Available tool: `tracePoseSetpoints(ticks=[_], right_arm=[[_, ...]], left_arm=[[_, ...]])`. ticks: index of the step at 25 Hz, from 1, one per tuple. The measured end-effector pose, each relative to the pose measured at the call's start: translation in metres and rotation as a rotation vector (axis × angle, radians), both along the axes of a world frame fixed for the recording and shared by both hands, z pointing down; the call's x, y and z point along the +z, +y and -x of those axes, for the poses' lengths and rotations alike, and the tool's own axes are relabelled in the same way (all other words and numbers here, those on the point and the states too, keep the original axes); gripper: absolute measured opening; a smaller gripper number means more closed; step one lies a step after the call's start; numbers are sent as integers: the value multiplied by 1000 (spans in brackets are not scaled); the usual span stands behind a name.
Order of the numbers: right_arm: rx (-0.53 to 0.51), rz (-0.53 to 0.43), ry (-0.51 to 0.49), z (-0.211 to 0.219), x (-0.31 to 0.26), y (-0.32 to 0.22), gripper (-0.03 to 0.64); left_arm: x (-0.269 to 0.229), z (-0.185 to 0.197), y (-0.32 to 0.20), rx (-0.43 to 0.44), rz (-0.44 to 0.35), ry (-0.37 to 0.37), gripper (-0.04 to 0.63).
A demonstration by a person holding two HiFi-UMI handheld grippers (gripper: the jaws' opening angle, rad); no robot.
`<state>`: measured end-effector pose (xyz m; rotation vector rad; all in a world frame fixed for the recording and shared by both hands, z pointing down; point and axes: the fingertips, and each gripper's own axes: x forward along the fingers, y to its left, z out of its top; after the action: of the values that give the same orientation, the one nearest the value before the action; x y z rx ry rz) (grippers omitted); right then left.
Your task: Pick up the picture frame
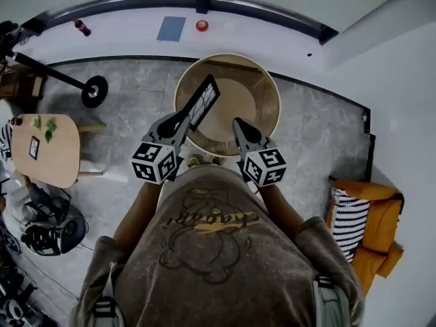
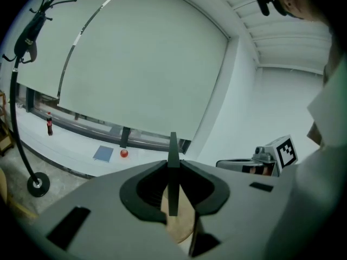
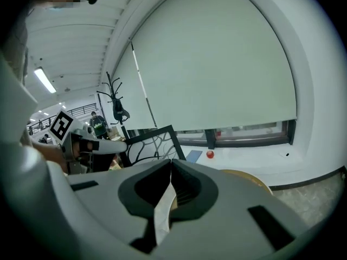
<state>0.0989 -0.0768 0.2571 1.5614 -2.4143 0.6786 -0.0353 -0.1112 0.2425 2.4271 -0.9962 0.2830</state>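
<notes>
- Step: lift. Left hand-held gripper (image 1: 184, 119) clamps the picture frame (image 1: 205, 99) edge, above the round surface (image 1: 271, 87).
- Right hand-held gripper (image 1: 238, 123) closed, empty.
- Next: firm grip, no tilt.

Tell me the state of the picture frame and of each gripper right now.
Frame: in the air above the table, tilted, held by one edge.
Left gripper: shut on the frame.
Right gripper: shut, nothing between its jaws.
</notes>
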Motion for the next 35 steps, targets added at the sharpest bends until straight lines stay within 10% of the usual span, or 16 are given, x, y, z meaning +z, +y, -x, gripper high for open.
tracePoseSetpoints(ticks=[35], right_arm=[[10, -64, 37, 6, -18, -2, 18]], left_arm=[[-5, 9, 3, -24, -22, 4, 81]])
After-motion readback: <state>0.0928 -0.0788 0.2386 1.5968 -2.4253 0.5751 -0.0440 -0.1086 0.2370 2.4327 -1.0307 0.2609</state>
